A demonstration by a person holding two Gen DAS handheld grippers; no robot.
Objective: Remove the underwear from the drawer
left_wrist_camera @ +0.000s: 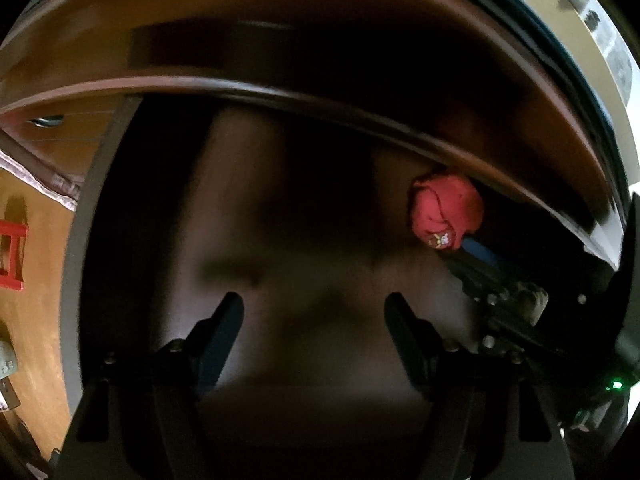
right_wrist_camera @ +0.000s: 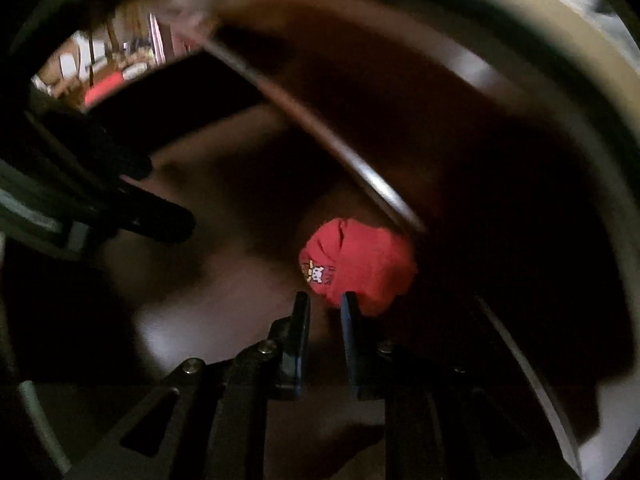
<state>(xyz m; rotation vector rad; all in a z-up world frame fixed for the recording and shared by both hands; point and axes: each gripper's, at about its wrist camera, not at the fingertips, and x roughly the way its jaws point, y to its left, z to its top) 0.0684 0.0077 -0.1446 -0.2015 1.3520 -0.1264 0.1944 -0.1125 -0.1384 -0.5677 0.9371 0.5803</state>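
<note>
The red underwear lies bunched at the back right of the open drawer, partly under the dark cabinet edge. In the right wrist view the red underwear shows a small printed patch. My right gripper points down just in front of it. Its jaws are a narrow gap apart, with nothing between them, and its tips reach the cloth's near edge. One of its blue-padded fingers shows beside the bundle. My left gripper hangs open over the bare drawer floor, holding nothing.
The drawer is dark inside with a brown floor. The cabinet's brown front overhangs the back of the drawer. A wooden room floor with a red stool lies to the left. The left gripper's fingers reach in from the left.
</note>
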